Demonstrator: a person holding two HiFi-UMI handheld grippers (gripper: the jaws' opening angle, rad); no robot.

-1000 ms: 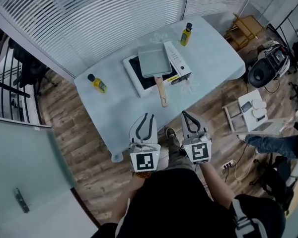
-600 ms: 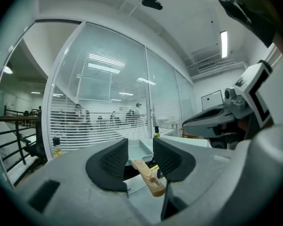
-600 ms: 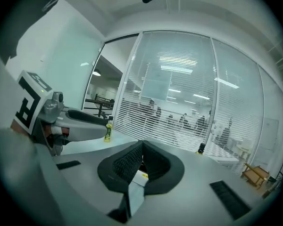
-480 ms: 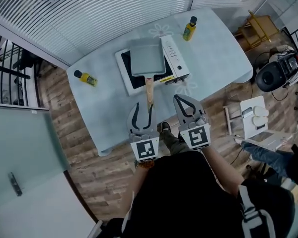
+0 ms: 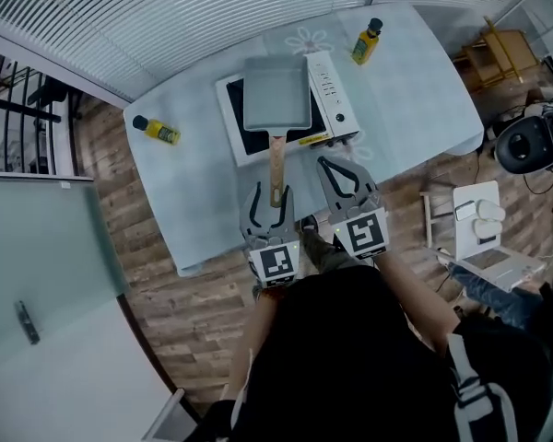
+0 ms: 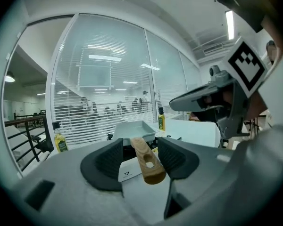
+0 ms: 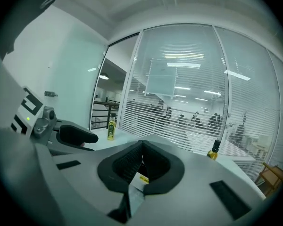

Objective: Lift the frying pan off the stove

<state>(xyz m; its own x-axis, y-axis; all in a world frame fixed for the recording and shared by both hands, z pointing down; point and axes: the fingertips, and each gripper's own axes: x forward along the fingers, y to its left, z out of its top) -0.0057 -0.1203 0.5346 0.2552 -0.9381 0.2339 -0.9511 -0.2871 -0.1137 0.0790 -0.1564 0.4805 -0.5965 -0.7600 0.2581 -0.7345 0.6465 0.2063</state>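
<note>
Looking down, you have the pale blue table (image 5: 203, 201) spread below you, and the white stove (image 5: 229, 129) stands on it. The rectangular frying pan (image 5: 276, 95) sits flat on the stove's black top, and its wooden handle (image 5: 276, 159) runs out past the stove's near edge, straight toward you. Your left gripper (image 5: 271, 196) is just off that near edge, jaws opening wide. The handle's end lies between them, and both pads stand clear of the wood. Your right gripper (image 5: 326, 164) hangs just beside the stove's near right corner, jaws pressed together with nothing in them. One yellow bottle (image 5: 157, 131) stands well left of the stove, another (image 5: 367, 42) just beyond its far right corner.
</note>
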